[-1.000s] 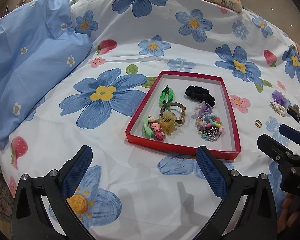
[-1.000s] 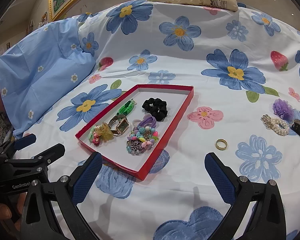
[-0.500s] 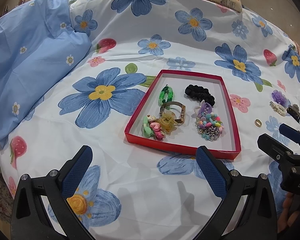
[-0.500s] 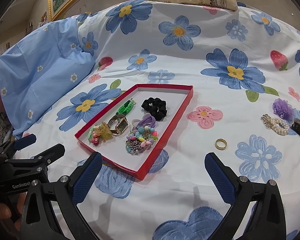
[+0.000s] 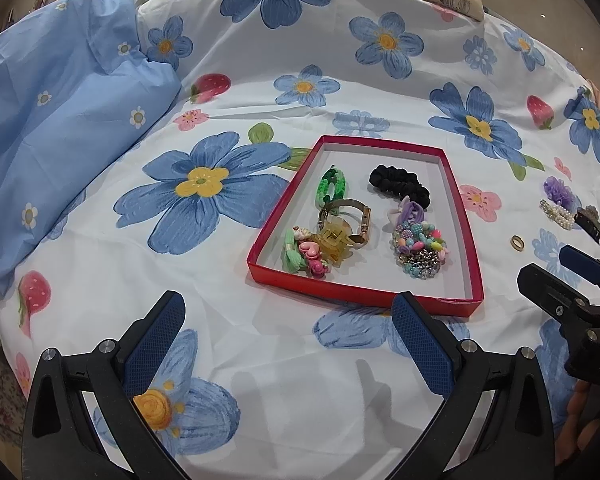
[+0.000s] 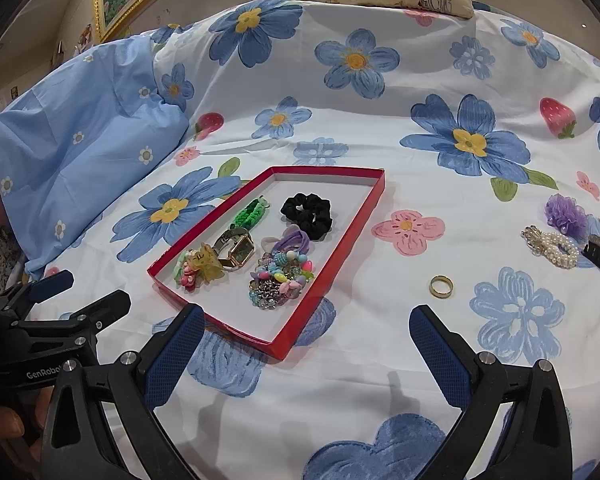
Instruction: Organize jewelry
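Right wrist view: right gripper (image 6: 308, 342) jaws spread wide, nothing between them. Gold ring (image 6: 441, 285) lies loose on bedsheet (image 6: 440, 80), just ahead of right fingertip. Red tray (image 6: 332, 270) ahead-left, corner near left fingertip, already holding watch (image 6: 238, 249) and scrunchie (image 6: 307, 210). Left gripper (image 5: 288, 326) also released, empty, tray ahead-right. Likely next: ring. Advice: centre jaws over ring, press low into soft sheet, close gently. Pearl clip (image 6: 554, 242) and 2 more pieces wait far right.
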Action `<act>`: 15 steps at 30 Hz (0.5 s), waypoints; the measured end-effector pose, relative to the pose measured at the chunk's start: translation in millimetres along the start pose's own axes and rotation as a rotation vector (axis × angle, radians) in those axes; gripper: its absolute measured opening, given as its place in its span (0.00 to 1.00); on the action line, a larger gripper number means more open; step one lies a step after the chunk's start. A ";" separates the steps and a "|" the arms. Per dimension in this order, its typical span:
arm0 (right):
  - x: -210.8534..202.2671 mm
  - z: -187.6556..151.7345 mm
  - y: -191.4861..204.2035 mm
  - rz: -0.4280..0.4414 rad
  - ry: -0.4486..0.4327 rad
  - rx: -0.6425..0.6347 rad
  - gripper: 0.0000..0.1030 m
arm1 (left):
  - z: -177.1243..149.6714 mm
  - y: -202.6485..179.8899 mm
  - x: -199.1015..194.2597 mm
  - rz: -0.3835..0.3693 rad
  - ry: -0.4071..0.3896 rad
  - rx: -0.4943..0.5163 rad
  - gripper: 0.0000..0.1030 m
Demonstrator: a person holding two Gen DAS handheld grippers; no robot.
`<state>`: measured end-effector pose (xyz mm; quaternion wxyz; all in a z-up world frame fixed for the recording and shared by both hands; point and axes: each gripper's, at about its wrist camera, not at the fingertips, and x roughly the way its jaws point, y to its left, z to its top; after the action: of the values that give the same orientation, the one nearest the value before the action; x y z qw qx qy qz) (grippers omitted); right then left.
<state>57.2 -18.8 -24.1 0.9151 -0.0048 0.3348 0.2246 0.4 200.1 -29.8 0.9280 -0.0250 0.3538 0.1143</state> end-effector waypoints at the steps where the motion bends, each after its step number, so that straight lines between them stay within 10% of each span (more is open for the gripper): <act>1: 1.2 0.1 -0.6 -0.001 0.001 0.001 1.00 | 0.7 0.1 0.2 0.001 -0.001 -0.001 1.00; 15: 1.4 -0.5 -1.4 -0.003 0.004 0.006 1.00 | 0.3 0.5 0.8 0.000 0.001 0.000 1.00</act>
<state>58.4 -19.5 -25.6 0.9148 -0.0033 0.3372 0.2223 1.0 200.8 -30.1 0.9279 -0.0253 0.3540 0.1143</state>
